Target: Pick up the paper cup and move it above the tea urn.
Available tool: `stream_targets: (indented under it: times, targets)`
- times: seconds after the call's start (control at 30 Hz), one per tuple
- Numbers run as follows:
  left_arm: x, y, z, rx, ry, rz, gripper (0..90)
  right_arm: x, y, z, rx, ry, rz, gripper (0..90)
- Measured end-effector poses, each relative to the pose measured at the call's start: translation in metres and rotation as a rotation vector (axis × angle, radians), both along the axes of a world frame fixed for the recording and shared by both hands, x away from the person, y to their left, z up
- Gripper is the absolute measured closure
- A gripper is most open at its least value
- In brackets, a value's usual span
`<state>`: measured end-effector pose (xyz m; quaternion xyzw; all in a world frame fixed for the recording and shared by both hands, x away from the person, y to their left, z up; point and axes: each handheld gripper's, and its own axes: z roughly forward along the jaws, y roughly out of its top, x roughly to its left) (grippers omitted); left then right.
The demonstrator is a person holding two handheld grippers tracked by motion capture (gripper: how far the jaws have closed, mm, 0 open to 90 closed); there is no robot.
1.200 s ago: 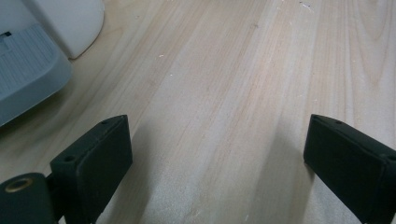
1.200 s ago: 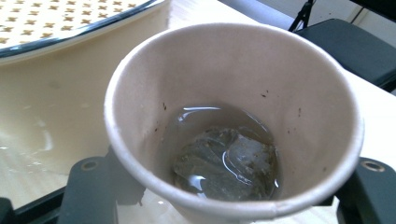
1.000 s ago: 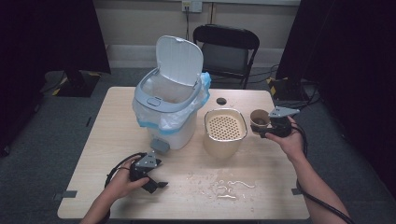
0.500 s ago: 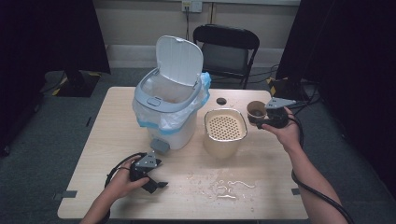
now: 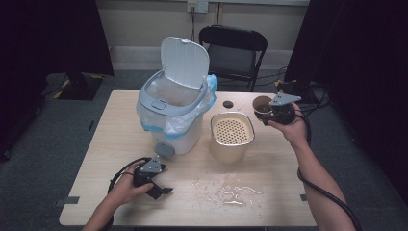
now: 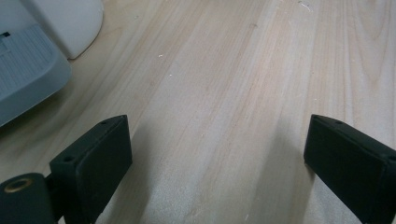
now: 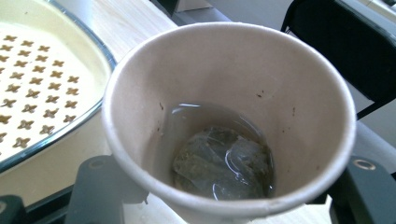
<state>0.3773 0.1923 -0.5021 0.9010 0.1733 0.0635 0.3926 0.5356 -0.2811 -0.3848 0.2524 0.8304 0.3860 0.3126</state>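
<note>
My right gripper [image 5: 269, 111] is shut on a brown paper cup [image 5: 262, 106], held above the table's right rear, just right of the cream strainer bowl [image 5: 232, 135]. In the right gripper view the paper cup [image 7: 229, 121] sits between the jaws, tilted slightly, with a little liquid and a wet tea bag [image 7: 222, 163] at its bottom. The strainer bowl [image 7: 37, 88] with its perforated insert lies to the left. My left gripper [image 5: 161, 188] rests low at the table's front left, open, with bare wood between its fingers [image 6: 93, 158].
A white pedal bin [image 5: 175, 113] with its lid up and a blue-edged liner stands at the table's middle left. A puddle with scraps [image 5: 235, 193] lies near the front edge. A small black cap [image 5: 228, 104] sits behind the bowl. A folding chair [image 5: 233, 53] stands beyond the table.
My right gripper has carried the cup a little up and left, toward the strainer bowl. The left gripper has stayed in place.
</note>
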Motion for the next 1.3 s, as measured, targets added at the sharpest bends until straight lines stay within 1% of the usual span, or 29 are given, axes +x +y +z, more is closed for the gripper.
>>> stream_targets:
  times: [0.03,0.1,0.17,0.2,0.23,0.27,0.37,0.43,0.47,0.5,0.6,0.7,0.73,0.8,0.87,0.9,0.93,0.97,1.0,1.03,1.07,1.13,1.17,1.27,1.3]
  targets:
    - [0.000,0.000,0.000,0.000,0.000,0.000,6.9,0.000,0.000,0.000,0.000,0.000,0.000,35.4]
    - [0.000,0.000,0.000,0.001,0.001,-0.002,6.9,0.002,0.002,0.004,-0.016,-0.018,0.007,35.5]
    - [0.000,0.000,0.000,0.001,0.000,-0.002,6.9,0.002,0.003,0.005,-0.020,-0.024,0.011,35.5]
    - [0.000,0.000,0.000,0.008,-0.003,-0.001,6.9,0.002,0.005,0.008,-0.051,-0.041,0.016,35.6]
    - [0.000,0.000,0.000,0.008,-0.003,-0.001,6.8,0.002,0.005,0.008,-0.051,-0.041,0.016,35.6]
    - [0.000,0.000,0.000,0.009,-0.002,-0.002,6.8,0.002,0.008,0.010,-0.069,-0.058,0.019,35.7]
    - [0.000,0.000,0.000,0.007,-0.003,-0.002,6.8,0.002,0.010,0.013,-0.079,-0.091,0.016,36.0]
    - [0.000,0.000,0.000,0.010,-0.002,-0.002,6.8,0.002,0.011,0.014,-0.079,-0.097,0.014,36.0]
    - [0.000,0.000,0.000,0.008,-0.003,-0.003,6.8,0.002,0.012,0.015,-0.092,-0.110,0.017,36.1]
    - [0.000,0.000,0.000,0.008,-0.003,-0.003,6.8,0.002,0.012,0.015,-0.092,-0.110,0.017,36.1]
    - [0.000,0.000,0.000,0.009,-0.002,-0.003,6.8,0.002,0.017,0.019,-0.125,-0.138,0.023,36.2]
    - [0.000,0.000,0.000,0.009,-0.003,-0.004,6.8,0.001,0.019,0.022,-0.134,-0.149,0.034,36.2]
    - [0.000,0.000,0.000,0.008,-0.003,-0.004,6.8,0.000,0.021,0.023,-0.155,-0.162,0.037,36.3]
    - [0.000,0.000,0.001,0.013,-0.002,-0.003,6.8,0.000,0.021,0.024,-0.161,-0.167,0.039,36.3]
    - [0.000,0.000,0.000,0.011,-0.003,-0.004,6.8,-0.001,0.023,0.025,-0.184,-0.179,0.042,36.3]
    - [0.000,0.000,0.000,0.010,-0.003,-0.004,6.8,-0.001,0.024,0.025,-0.186,-0.179,0.044,36.3]
    - [0.000,0.000,0.000,0.010,-0.002,-0.003,6.8,-0.001,0.025,0.025,-0.205,-0.191,0.046,36.4]
    - [0.000,0.000,0.000,0.010,-0.002,-0.003,6.8,-0.001,0.025,0.025,-0.205,-0.191,0.046,36.4]
    - [0.000,0.000,0.000,0.011,-0.003,-0.004,6.8,-0.002,0.027,0.025,-0.231,-0.198,0.051,36.4]
    - [0.000,0.000,0.000,0.011,-0.003,-0.004,6.8,-0.002,0.027,0.025,-0.231,-0.198,0.051,36.4]
    - [0.000,0.000,0.001,0.013,-0.002,-0.003,6.8,-0.002,0.029,0.025,-0.252,-0.209,0.055,36.5]
    - [0.000,0.000,0.001,0.013,-0.002,-0.004,6.8,-0.003,0.031,0.026,-0.262,-0.225,0.057,36.5]
    - [0.000,0.000,0.001,0.013,-0.002,-0.004,6.8,-0.003,0.031,0.026,-0.262,-0.225,0.057,36.5]
    - [0.001,0.000,0.000,0.008,-0.003,-0.005,6.8,-0.004,0.033,0.029,-0.308,-0.262,0.064,36.6]
    - [0.001,0.000,0.000,0.008,-0.003,-0.005,6.7,-0.004,0.033,0.029,-0.308,-0.262,0.064,36.6]
